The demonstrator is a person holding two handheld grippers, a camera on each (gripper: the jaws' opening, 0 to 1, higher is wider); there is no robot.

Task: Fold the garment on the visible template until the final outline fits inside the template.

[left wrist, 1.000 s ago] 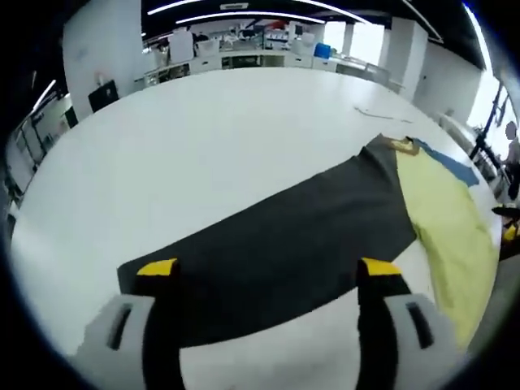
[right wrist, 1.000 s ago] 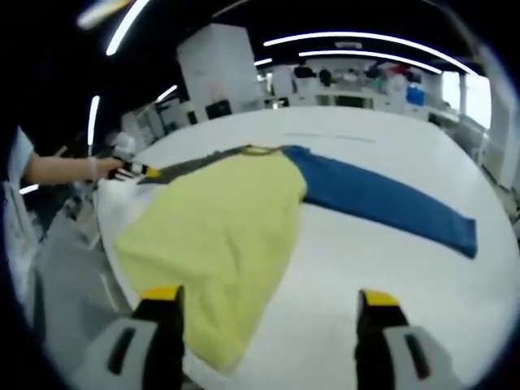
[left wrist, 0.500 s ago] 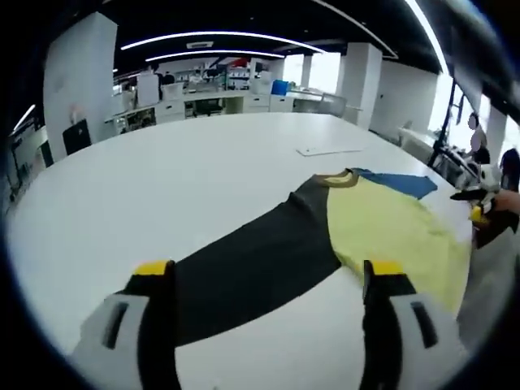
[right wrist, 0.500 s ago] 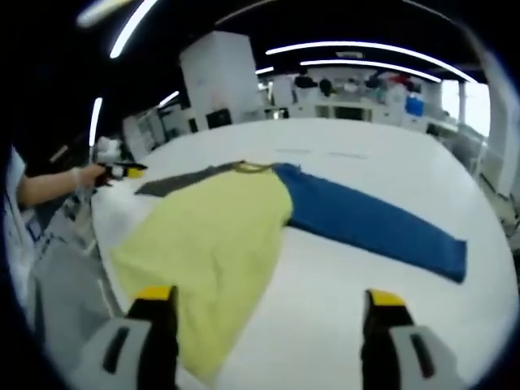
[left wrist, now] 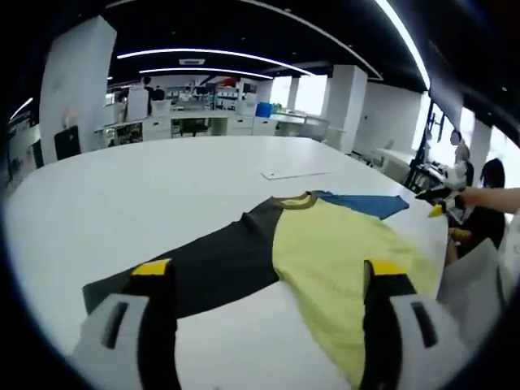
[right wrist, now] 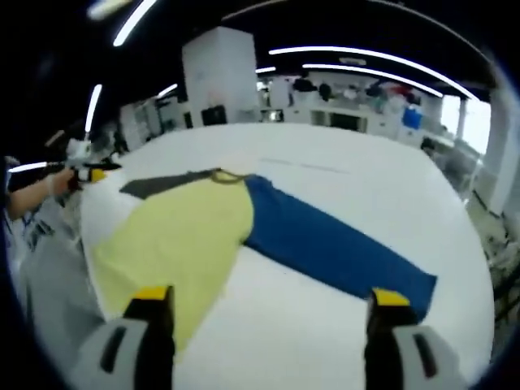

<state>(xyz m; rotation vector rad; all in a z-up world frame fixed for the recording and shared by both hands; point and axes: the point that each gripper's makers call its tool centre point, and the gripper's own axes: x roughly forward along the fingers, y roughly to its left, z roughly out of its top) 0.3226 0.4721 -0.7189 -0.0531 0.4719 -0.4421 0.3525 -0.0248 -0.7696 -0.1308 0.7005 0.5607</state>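
Note:
A long-sleeved garment lies flat on the white table (left wrist: 146,187). It has a yellow body (left wrist: 341,256), a black sleeve (left wrist: 203,264) and a blue sleeve (left wrist: 366,203). My left gripper (left wrist: 269,270) stands open above the near edge, where black sleeve and yellow body meet, and holds nothing. In the right gripper view the yellow body (right wrist: 171,236) is at the left, the blue sleeve (right wrist: 333,248) runs right, and the black sleeve (right wrist: 162,185) is behind. My right gripper (right wrist: 270,296) is open over bare table near the blue sleeve, clear of the cloth.
A thin flat sheet (left wrist: 296,173) lies on the table beyond the collar. A person's hand (left wrist: 491,197) holds the other gripper at the right table edge. Desks, pillars and shelving stand far behind. Seated people are at the far right.
Both views have swung and drawn back from the garment, so it looks smaller and farther off. The left view now faces the yellow body. The cloth itself lies as before.

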